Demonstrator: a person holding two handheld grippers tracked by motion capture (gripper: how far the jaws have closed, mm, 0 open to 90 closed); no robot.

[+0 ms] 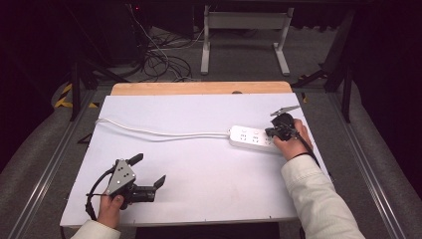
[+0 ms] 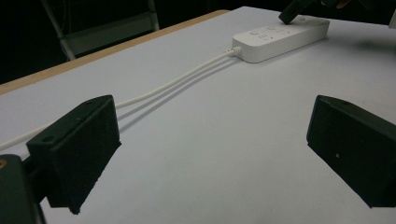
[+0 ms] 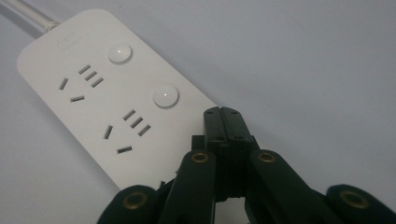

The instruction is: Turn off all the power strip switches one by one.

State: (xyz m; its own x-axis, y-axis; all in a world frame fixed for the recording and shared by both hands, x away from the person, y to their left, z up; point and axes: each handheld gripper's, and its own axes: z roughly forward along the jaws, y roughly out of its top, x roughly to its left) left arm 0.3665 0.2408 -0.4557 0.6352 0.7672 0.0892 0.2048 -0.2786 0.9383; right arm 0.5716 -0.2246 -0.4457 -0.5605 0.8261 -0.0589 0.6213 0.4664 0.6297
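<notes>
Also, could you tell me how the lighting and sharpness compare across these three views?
High view: white table bright, surroundings nearly black. Left gripper view: soft double shadow beside the cable; near jaws slightly blurred. Right gripper view: power strip sharp, evenly lit, dim.

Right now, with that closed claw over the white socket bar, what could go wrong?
The shut right gripper sits over the power strip, perhaps pressing a button. Nothing steadies the strip: the left gripper is open and well apart, so a push may slide it. An off-centre tip could slip off a round button. The cord might drag along.
</notes>
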